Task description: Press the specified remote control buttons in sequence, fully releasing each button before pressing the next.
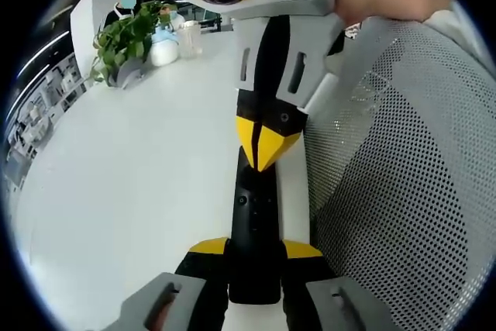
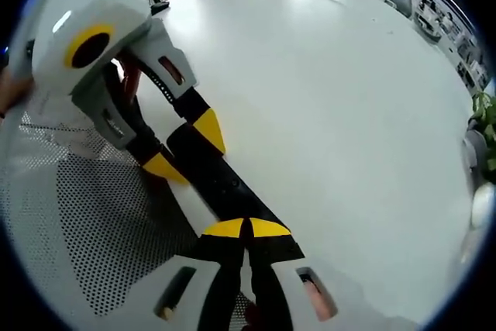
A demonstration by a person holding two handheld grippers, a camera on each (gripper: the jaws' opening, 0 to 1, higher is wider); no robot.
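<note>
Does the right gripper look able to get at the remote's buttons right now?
Likely yes: the right gripper has its shut tips already on the remote top face, and the left gripper clamps only its sides.

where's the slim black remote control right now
The slim black remote control lies on the white table's edge beside a mesh chair back, between the left gripper's jaws, the right gripper pressing it.

Bright, even overhead light glares off the white table [image 2: 325, 98]; shadows are soft, edges bend with fisheye distortion, slightly blurred
</note>
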